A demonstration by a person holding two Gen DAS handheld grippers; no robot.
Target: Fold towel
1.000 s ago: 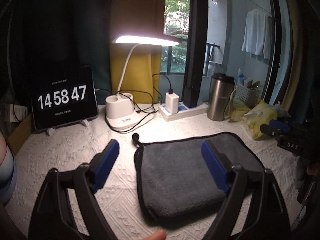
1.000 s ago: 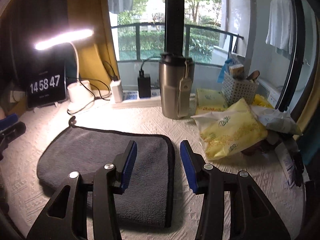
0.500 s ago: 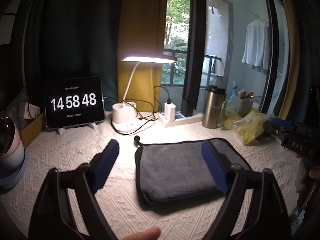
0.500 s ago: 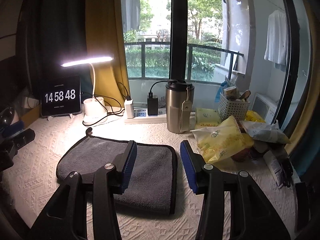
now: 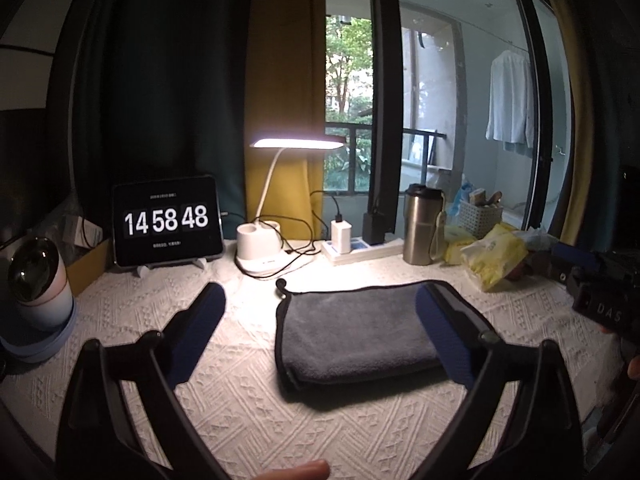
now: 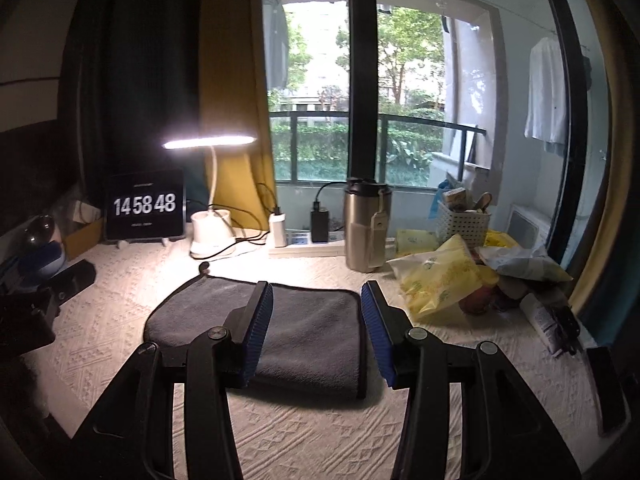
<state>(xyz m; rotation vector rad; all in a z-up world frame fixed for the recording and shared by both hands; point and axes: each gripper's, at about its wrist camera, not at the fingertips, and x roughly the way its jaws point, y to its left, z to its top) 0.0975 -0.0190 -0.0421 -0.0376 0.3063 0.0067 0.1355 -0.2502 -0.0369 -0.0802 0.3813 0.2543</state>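
Note:
A grey towel (image 5: 356, 328) with black trim lies folded flat on the white textured tablecloth (image 5: 248, 412); a hanging loop sticks out at its far left corner. My left gripper (image 5: 320, 316) is open and empty, raised above and in front of the towel. In the right wrist view the towel (image 6: 312, 328) lies below my right gripper (image 6: 318, 320), which is open and empty, held above the towel's near right part. Neither gripper touches the towel.
At the back stand a tablet clock (image 5: 166, 220), a lit desk lamp (image 5: 260, 248), a power strip (image 5: 360, 246), a steel tumbler (image 5: 422, 230), a white basket (image 6: 464, 224) and yellow bags (image 6: 440, 276). A mug (image 5: 40, 280) stands at the left.
Both grippers have risen and pulled back from the towel, so it looks smaller and lower in both views. The towel has stayed folded and still. Both grippers stay open.

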